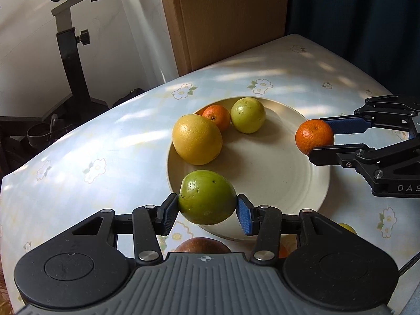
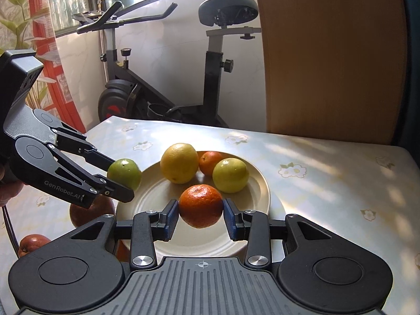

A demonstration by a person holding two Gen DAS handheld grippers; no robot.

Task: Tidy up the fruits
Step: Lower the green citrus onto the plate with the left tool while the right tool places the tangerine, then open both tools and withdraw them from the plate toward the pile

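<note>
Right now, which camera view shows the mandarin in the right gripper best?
The right wrist view: the mandarin sits centred and close between the right gripper's pads. The left wrist view shows it smaller, from the side.

Two close wrist views, shared plate (image 1: 302,183)

Look at the left gripper (image 2: 123,183) in your right wrist view: its lower black finger arm carries the white lettering "GenRobot.AI", running along the arm toward the tip. In your left wrist view, the black body of the right gripper (image 1: 319,141) shows the white letters "DAS" at the picture's right edge, where the frame cuts the word off, so you cannot tell how it goes on. You will find nothing else readable in either view.
</note>
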